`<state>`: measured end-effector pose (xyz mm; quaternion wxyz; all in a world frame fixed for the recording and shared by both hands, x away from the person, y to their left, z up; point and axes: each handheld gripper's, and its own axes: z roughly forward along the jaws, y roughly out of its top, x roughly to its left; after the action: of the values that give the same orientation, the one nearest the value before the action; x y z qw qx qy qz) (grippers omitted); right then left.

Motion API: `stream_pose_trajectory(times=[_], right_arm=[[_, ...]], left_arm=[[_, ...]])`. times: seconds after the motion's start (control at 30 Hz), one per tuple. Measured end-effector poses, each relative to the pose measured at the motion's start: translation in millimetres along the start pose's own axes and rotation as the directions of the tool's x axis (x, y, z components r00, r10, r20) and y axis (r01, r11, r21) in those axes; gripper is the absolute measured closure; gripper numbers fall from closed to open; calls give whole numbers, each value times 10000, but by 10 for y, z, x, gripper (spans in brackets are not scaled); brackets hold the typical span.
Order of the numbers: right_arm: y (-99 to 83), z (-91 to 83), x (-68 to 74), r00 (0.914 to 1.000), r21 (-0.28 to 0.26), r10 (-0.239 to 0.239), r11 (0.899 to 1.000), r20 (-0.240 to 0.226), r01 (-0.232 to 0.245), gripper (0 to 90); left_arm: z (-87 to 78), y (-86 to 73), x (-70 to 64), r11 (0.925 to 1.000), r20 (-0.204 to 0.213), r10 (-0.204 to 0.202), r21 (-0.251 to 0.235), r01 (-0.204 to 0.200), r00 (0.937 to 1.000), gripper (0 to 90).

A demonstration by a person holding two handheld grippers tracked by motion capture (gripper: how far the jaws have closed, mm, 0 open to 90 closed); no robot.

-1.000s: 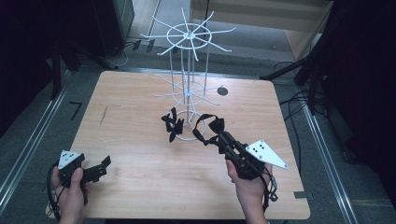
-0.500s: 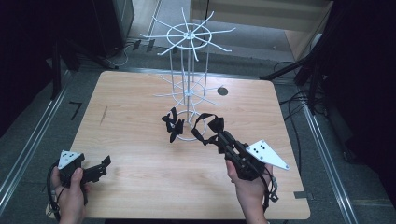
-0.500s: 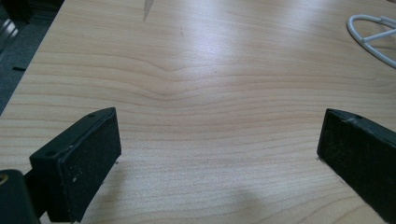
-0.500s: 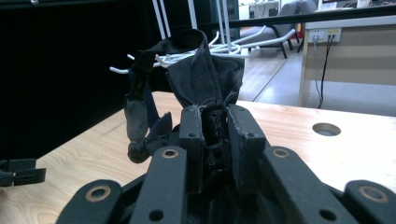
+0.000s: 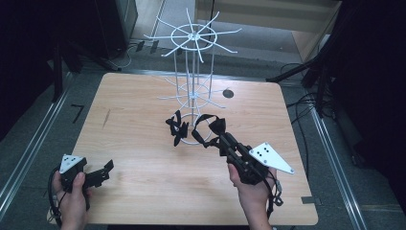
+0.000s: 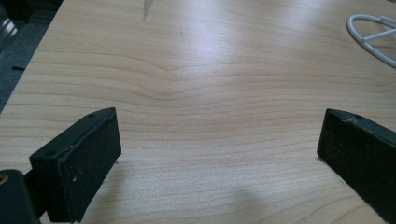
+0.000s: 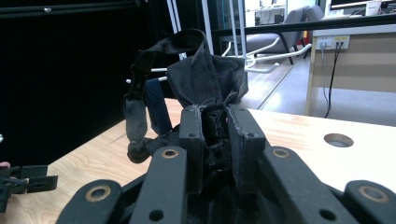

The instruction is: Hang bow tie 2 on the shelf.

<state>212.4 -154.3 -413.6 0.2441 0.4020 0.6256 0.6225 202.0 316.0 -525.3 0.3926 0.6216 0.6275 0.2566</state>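
Half the black strap (image 7: 205, 79) hidden between right hand-held gripper (image 7: 215, 122) jaws.

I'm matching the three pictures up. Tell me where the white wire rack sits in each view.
High view: the white wire rack stands top centre, on the table's far side.
Left gripper view: its base ring curves into the top right corner.
Right gripper view: its arms show behind the gripped black cloth.
Shared landmark: the wooden table.
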Motion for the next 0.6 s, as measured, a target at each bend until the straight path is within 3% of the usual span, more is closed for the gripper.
stream_pose_trajectory(times=[0.6], right_arm=[[-62, 311, -47, 9995, 419, 97, 9991, 306, -110, 780]], left_arm=[[-2, -1, 2, 10000, 5, -5, -22, 5, 10000, 0]])
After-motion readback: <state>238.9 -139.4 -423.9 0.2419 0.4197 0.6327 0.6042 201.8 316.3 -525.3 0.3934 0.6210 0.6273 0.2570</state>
